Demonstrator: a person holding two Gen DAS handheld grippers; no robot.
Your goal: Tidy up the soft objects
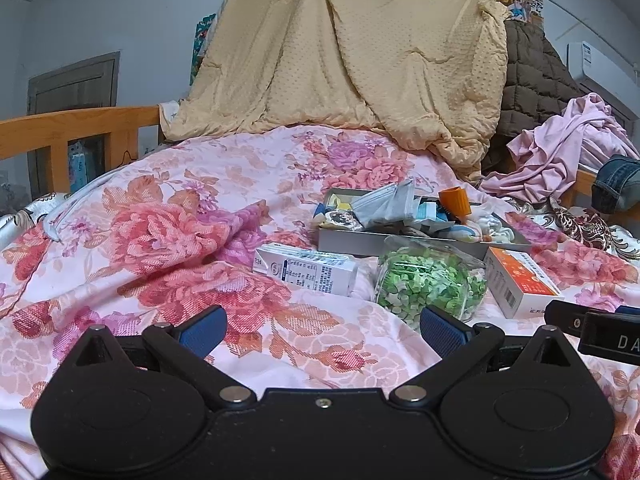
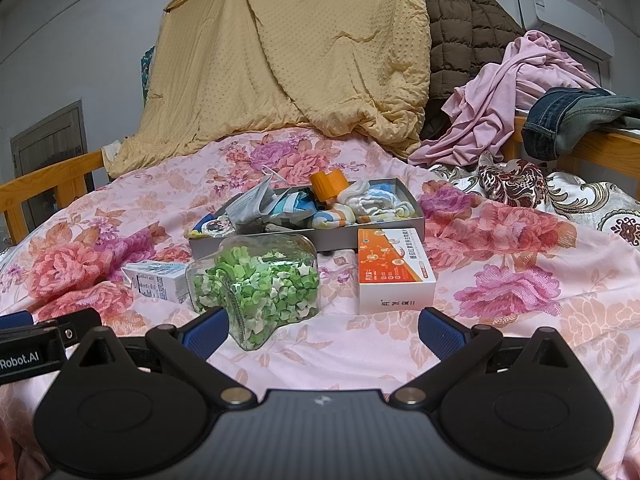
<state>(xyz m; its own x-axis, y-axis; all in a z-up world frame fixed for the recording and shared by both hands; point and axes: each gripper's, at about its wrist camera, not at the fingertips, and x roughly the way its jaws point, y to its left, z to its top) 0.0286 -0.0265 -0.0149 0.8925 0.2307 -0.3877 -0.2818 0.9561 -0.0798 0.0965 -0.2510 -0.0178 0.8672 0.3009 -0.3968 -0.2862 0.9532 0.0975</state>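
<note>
left wrist view: the left gripper (image 1: 322, 330) hovers low over the floral bedspread (image 1: 160, 240), jaws spread wide, holding nothing. ahead lie a white carton (image 1: 306, 268), a clear jar of green paper stars (image 1: 430, 280) and an orange box (image 1: 520, 280); behind them the grey tray (image 1: 360, 240) holds a face mask (image 1: 386, 204) and rolled socks (image 1: 494, 228)

right wrist view: the right gripper (image 2: 322, 330) is likewise wide open and empty, the jar (image 2: 256, 280) just before its left finger. this looks like an approach step; next, one gripper likely must reach past the jar to the tray's (image 2: 404, 216) soft things
</note>
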